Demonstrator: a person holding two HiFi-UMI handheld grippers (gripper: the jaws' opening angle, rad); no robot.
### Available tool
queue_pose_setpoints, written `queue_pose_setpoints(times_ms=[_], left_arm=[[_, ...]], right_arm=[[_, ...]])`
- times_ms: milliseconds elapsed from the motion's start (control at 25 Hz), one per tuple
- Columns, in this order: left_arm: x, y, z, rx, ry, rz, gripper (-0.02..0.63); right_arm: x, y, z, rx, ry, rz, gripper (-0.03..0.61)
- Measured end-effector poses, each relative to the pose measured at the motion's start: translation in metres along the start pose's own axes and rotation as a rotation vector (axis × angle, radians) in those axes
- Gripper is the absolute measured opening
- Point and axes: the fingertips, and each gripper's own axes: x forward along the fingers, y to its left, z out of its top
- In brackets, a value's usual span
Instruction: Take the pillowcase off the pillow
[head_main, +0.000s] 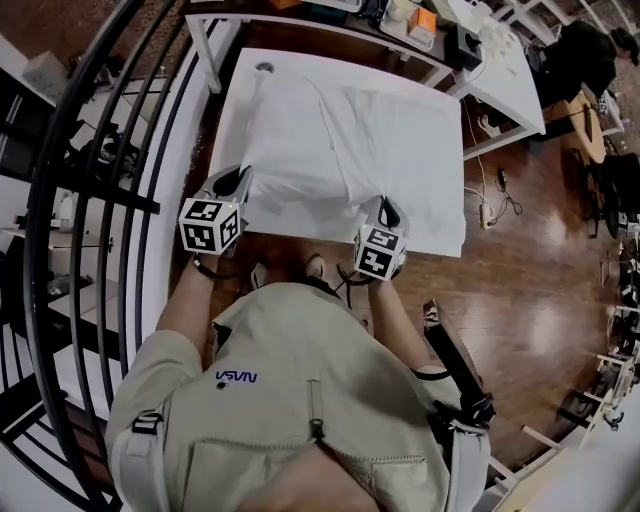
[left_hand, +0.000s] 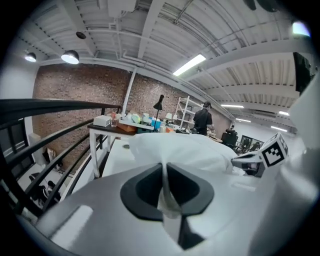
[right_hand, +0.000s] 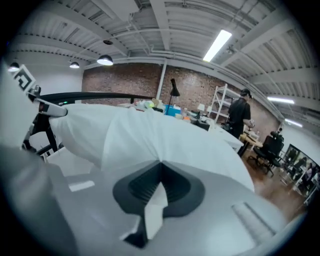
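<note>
A white pillow in its white pillowcase (head_main: 340, 150) lies on the white table (head_main: 445, 215). At the pillow's near edge, on the left, my left gripper (head_main: 243, 180) is shut on a pinch of the pillowcase (left_hand: 172, 150); white cloth runs between its dark pads (left_hand: 145, 187). My right gripper (head_main: 385, 208) holds the same near edge further right, shut on a fold of the pillowcase (right_hand: 150, 140) that pokes back through its pads (right_hand: 175, 187). The cloth rises in a ridge toward each gripper. In the left gripper view the right gripper's marker cube (left_hand: 275, 150) shows at the right.
A black metal railing (head_main: 90, 200) runs along the left side. A second white table (head_main: 500, 60) with boxes stands at the back right. A power strip with cables (head_main: 487, 210) lies on the wooden floor. A person in dark clothes (right_hand: 239, 117) stands far off.
</note>
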Motion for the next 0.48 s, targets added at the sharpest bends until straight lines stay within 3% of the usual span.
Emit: queue_pose_setpoints(times_ms=[200,480], left_arm=[[0.002,0.008,-0.057,-0.085,0.077,0.055,0.025],[0.007,0.006,-0.063,-0.055,0.084,0.079,0.049]], right_arm=[[0.015,0.017,-0.031,-0.017,0.073,0.044,0.008],[0.014,0.023,-0.038,0.002,0.059,0.107,0.012]])
